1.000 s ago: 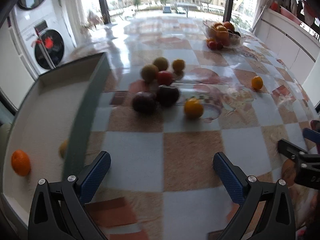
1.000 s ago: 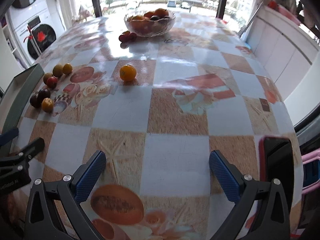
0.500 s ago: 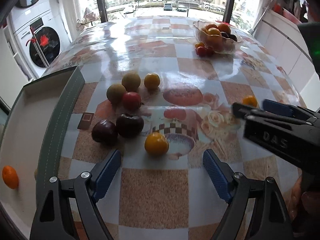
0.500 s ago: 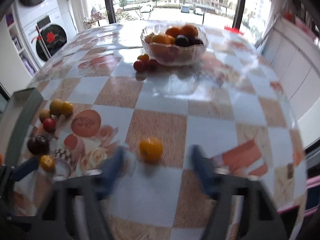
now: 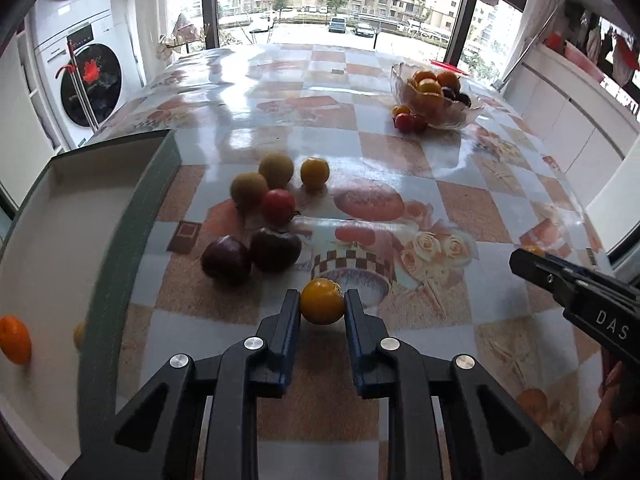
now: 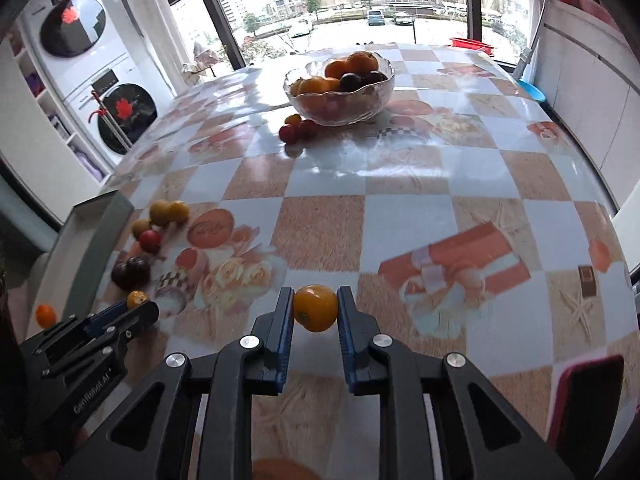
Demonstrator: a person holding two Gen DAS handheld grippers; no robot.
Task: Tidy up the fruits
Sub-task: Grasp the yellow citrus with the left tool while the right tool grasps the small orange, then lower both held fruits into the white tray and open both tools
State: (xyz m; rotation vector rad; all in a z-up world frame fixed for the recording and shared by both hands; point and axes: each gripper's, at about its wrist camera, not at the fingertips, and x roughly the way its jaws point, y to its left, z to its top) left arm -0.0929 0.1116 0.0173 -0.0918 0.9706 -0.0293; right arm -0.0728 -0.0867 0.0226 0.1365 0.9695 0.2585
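Checked oilcloth, glossy and printed with roses and gift boxes, covers the bench (image 5: 400, 152) under a wall of windows; each hand's jaws are clamped on a small yellow-orange fruit. The left gripper (image 5: 322, 306) pinches the left fruit (image 5: 322, 306) across its middle, the fruit low over or on the cloth; the right gripper (image 6: 316, 308) holds the right fruit (image 6: 316, 308) the same way, its stalk scar facing the camera; both fruits look round, smooth and light, with thin waxy skin, so I judge them apt to slip or bruise if squeezed hard, and the widest part between the ribbed pads is the right place to hold them. Ahead and left of the left jaws lie two dark plums (image 5: 250, 256), a red fruit (image 5: 278, 205) and three yellowish ones (image 5: 276, 168); hard to their left is the grey-green tray (image 5: 120, 248), likely the destination, though that is a guess. Only the left view sees into the tray, where an orange fruit (image 5: 14, 338) and a half-hidden yellow one rest; only the right view shows a pink-cased phone (image 6: 588, 396) at the right of its jaws, and looks properly into the glass bowl (image 6: 340, 108) of fruit far ahead, with small red fruits (image 6: 296, 128) at its foot; each view catches the other gripper at its edge.
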